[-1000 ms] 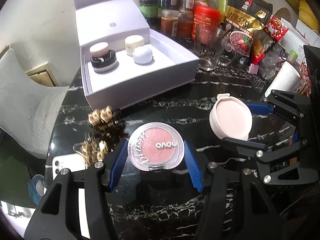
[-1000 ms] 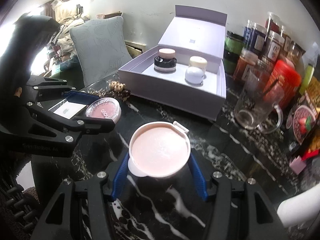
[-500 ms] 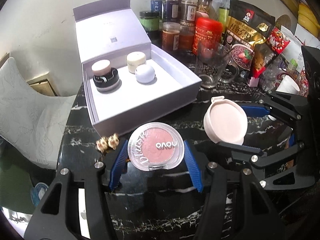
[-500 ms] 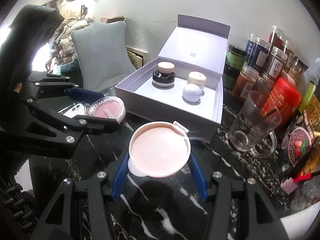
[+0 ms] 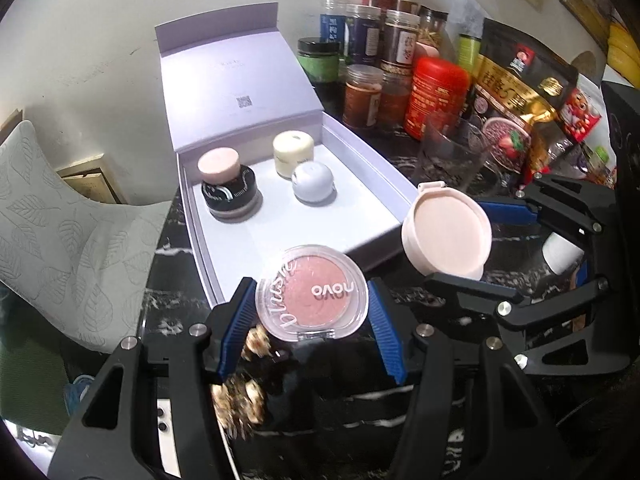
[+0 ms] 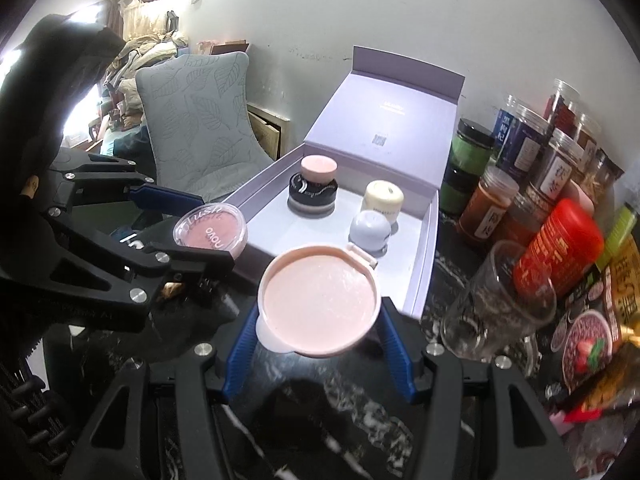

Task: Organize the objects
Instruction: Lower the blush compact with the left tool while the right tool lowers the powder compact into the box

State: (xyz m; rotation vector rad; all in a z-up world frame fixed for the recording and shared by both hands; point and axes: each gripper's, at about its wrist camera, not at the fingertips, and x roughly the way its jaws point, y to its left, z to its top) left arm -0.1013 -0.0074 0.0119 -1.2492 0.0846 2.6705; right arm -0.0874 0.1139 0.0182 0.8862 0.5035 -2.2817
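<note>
My left gripper (image 5: 312,314) is shut on a round clear blush compact (image 5: 311,297) with pink powder, held in the air at the near edge of the open lilac gift box (image 5: 394,182). My right gripper (image 6: 318,338) is shut on a round pale pink case (image 6: 318,306) with a small tab, held just short of the box's front wall (image 6: 426,264). In the box stand a black jar with a pink lid (image 5: 226,188), a cream jar (image 5: 293,152) and a pale blue round jar (image 5: 313,181). The box's hinged lid (image 5: 236,84) stands up against the wall.
A glass mug (image 6: 500,304) stands right of the box. Behind it are a red tin (image 5: 438,96), several spice jars (image 5: 362,56) and snack bags (image 5: 508,120). Gold hair clips (image 5: 240,396) and a white phone (image 5: 168,420) lie on the black marble table (image 5: 348,420). A leaf-patterned chair (image 6: 200,120) stands left.
Both grippers have moved forward and up toward the box with their loads still held. The hair clips have slid below and behind the left fingers in view.
</note>
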